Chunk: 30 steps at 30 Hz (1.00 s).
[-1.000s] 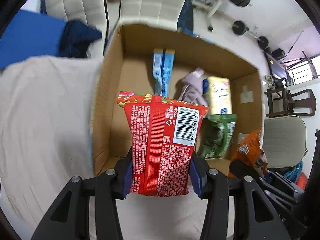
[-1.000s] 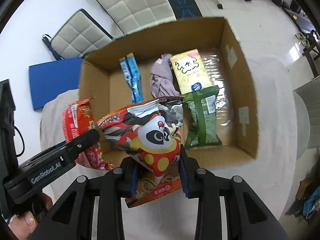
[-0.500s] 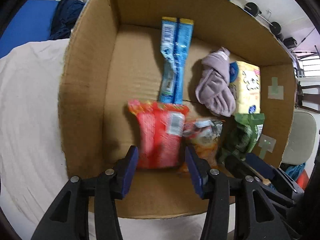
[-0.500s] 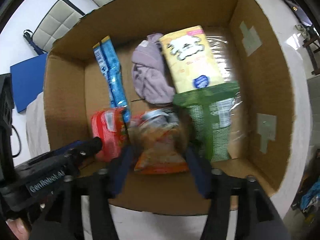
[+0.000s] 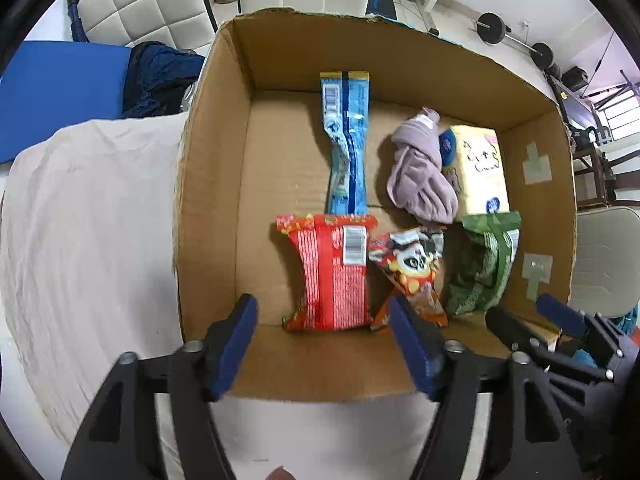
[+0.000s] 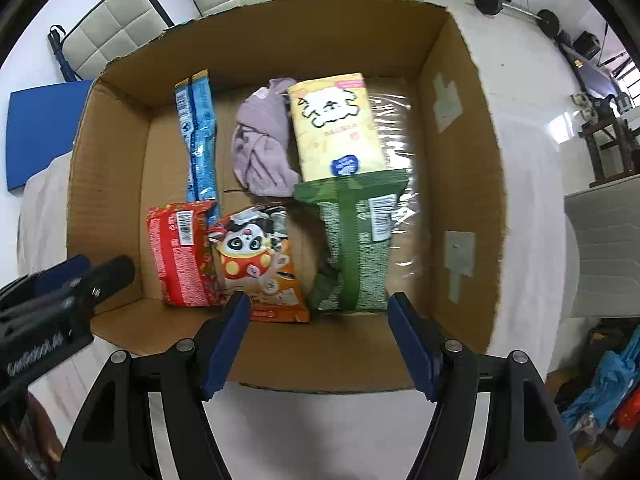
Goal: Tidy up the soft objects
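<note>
Both packets just let go: red packet (image 5: 334, 272) and panda packet (image 5: 412, 268) now flat in the box (image 5: 212, 200), side by side; left tongs (image 5: 326, 344) and right tongs (image 6: 318, 340) spread, empty; likely next, more items.

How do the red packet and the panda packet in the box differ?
The red packet shows its printed back with a barcode; the panda packet lies picture side up. The red packet is nearer the box's left wall, the panda packet nearer the middle. Both lie flat on the cardboard box floor, side by side.
</note>
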Motion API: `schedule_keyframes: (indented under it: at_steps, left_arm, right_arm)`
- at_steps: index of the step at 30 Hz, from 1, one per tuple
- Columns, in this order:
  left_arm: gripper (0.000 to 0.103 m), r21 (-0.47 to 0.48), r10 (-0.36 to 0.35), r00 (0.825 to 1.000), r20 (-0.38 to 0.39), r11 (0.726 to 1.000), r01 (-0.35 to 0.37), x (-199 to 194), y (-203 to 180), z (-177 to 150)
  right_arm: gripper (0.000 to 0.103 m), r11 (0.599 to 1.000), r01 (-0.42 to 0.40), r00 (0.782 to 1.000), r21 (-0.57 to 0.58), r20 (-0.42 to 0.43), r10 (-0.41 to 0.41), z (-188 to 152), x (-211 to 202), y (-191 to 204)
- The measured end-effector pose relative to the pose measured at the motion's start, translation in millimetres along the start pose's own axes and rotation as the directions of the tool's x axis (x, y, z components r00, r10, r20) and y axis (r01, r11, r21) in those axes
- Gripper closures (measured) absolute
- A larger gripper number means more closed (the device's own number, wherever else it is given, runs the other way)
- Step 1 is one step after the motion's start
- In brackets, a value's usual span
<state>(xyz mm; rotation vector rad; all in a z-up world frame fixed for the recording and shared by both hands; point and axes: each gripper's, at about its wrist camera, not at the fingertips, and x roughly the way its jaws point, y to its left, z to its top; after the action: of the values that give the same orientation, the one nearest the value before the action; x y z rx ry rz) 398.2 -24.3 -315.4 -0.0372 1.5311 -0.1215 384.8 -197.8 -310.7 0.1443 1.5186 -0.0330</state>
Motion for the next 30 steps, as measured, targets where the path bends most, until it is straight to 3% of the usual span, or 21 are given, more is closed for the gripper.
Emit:
schedule_keyframes:
  at_steps: [1, 4, 8, 12, 18, 30]
  left_arm:
    - [0.017, -0.003, -0.003, 1.000, 0.008, 1.000, 0.003, -1.0, -0.1, -3.0]
    - [0.002, -0.008, 0.001, 1.000, 0.019, 1.000, 0.000, -1.4, 1.3, -8.3]
    - [0.001, -0.020, 0.017, 0.999, 0.036, 1.000, -0.016, -2.3, 2.5, -11.4]
    - [0.001, -0.027, 0.030, 0.997, 0.066, 0.999, -0.029, -9.5, 1.4, -14.4]
    - [0.001, -0.026, 0.038, 0.987, 0.155, 0.999, -0.034, -50.7, -2.8, -31.4]
    - [0.001, -0.011, 0.055, 0.922, 0.384, 0.998, -0.055, -182.3, -22.5, -129.5]
  right_arm:
    - [0.008, 1.000, 0.012, 1.000, 0.004, 0.006, -0.012, -1.2, -2.0, -2.1]
    - [0.007, 1.000, 0.015, 0.999, 0.013, 0.028, -0.016, -5.7, -8.7, -9.9]
    - [0.000, 0.999, 0.024, 0.999, 0.023, 0.036, -0.025, -7.2, -8.6, -14.6]
    - [0.000, 0.999, 0.033, 0.998, 0.027, 0.055, -0.034, -13.3, -17.5, -18.6]
    - [0.000, 1.000, 0.025, 0.992, 0.019, 0.125, -0.027, -32.6, -56.1, -24.3]
    - [0.000, 0.999, -0.031, 0.952, 0.033, 0.305, 0.020, -135.7, -184.1, -47.1]
